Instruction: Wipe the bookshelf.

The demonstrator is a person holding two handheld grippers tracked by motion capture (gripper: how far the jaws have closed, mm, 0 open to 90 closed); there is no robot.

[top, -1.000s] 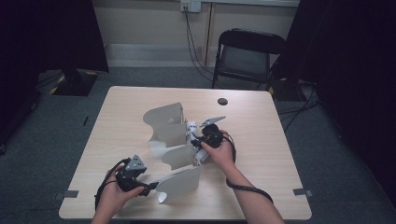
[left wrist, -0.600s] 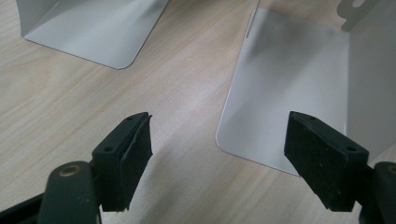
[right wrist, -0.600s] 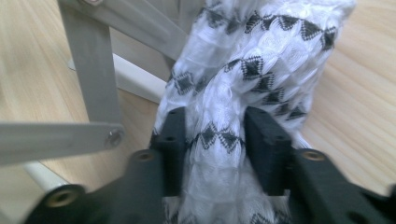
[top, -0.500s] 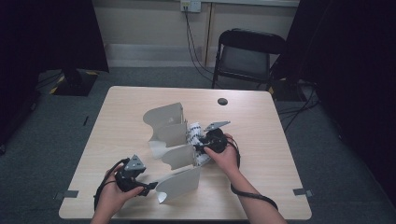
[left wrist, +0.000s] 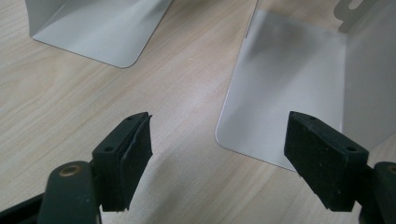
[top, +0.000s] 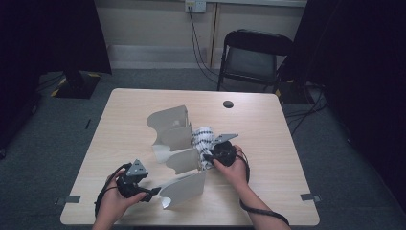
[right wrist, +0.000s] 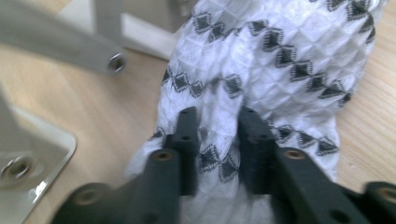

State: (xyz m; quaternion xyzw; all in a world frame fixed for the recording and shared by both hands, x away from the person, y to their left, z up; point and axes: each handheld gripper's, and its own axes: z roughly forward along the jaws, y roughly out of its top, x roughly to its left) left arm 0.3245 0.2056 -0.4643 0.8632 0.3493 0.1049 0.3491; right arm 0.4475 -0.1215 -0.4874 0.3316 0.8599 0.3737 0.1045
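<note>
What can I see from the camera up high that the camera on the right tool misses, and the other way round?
The high view alone takes in the whole table, the chair behind it, both hands, and the left tool at the nearest metal bookend. The right gripper view alone reveals the cloth's black diamond weave and a fold of it pinched between the jaws, which have just been closing. Both show the right tool, the patterned cloth, grey metal bookends and the wooden tabletop.
</note>
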